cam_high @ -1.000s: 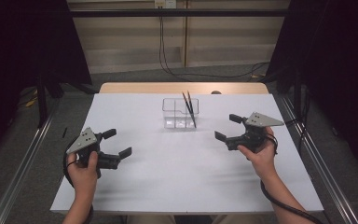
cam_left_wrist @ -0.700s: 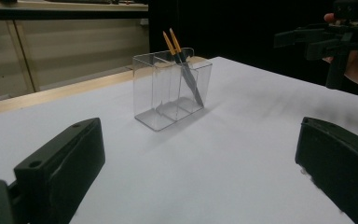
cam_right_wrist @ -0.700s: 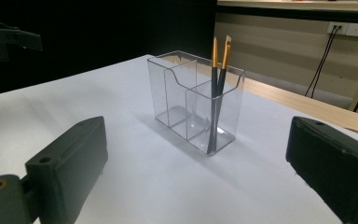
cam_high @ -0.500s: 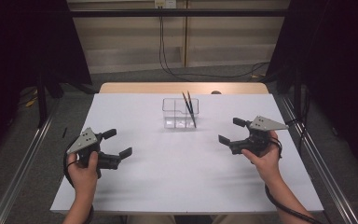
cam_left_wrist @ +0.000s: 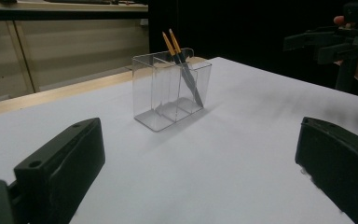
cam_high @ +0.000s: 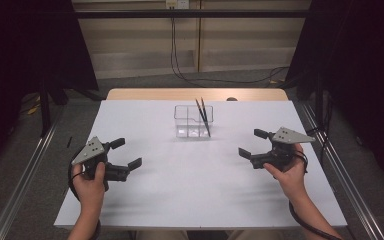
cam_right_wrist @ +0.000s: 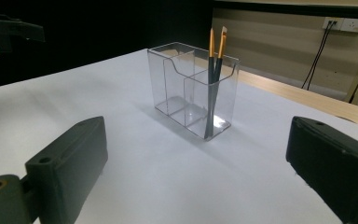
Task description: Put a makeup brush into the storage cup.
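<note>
A clear plastic organiser point(cam_high: 192, 121) with several compartments stands upright on the white table point(cam_high: 195, 180), near its far middle. Two dark brushes with orange ends point(cam_high: 203, 116) lean in its right-hand compartment; they show too in the left gripper view point(cam_left_wrist: 182, 65) and the right gripper view point(cam_right_wrist: 214, 65). My left gripper point(cam_high: 126, 153) hovers at the table's left, open and empty, well short of the organiser point(cam_left_wrist: 170, 91). My right gripper point(cam_high: 253, 143) hovers at the right, open and empty, pointing toward the organiser point(cam_right_wrist: 193, 88).
Beyond the white sheet a wooden table edge point(cam_high: 195, 94) shows. Metal rails point(cam_high: 25, 180) run along both sides of the table. Cables point(cam_high: 180, 60) hang down the back wall. A cable point(cam_high: 305, 220) trails from my right gripper.
My right gripper has drifted right and toward the near edge, away from the organiser. My left gripper has barely moved.
</note>
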Tool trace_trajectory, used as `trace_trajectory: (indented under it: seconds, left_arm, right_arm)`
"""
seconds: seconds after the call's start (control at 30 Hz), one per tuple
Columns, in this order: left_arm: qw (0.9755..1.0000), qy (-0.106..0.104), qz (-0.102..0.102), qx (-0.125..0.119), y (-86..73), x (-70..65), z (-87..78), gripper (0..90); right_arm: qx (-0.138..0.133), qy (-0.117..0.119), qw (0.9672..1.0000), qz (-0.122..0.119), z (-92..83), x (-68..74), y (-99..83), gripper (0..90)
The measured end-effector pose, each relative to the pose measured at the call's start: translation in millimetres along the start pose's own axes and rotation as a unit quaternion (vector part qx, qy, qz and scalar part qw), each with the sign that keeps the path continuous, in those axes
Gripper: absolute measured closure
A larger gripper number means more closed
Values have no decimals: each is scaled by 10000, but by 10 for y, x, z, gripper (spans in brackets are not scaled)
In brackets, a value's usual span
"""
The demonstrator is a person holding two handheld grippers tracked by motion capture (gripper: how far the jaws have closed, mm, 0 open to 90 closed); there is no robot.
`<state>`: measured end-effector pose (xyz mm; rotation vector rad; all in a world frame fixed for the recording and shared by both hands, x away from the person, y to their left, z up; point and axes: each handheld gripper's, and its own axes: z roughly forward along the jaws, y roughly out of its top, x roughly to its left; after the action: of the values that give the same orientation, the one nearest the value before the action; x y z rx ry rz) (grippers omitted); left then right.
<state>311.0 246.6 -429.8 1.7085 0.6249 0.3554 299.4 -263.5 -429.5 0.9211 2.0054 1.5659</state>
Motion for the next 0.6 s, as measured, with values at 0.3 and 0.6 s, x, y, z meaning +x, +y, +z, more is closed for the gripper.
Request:
trace_trajectory:
  seconds: [0.3,0.6]
  left_arm:
    - [10000,-18,3,25,-2,-2,28,13]
    - [10000,-59,-1,35,3,12,79,13]
  right_arm:
    - [-15,-43,10000,23,-124,5,-46,51]
    - [6,-20,10000,15,-206,50,-107,47]
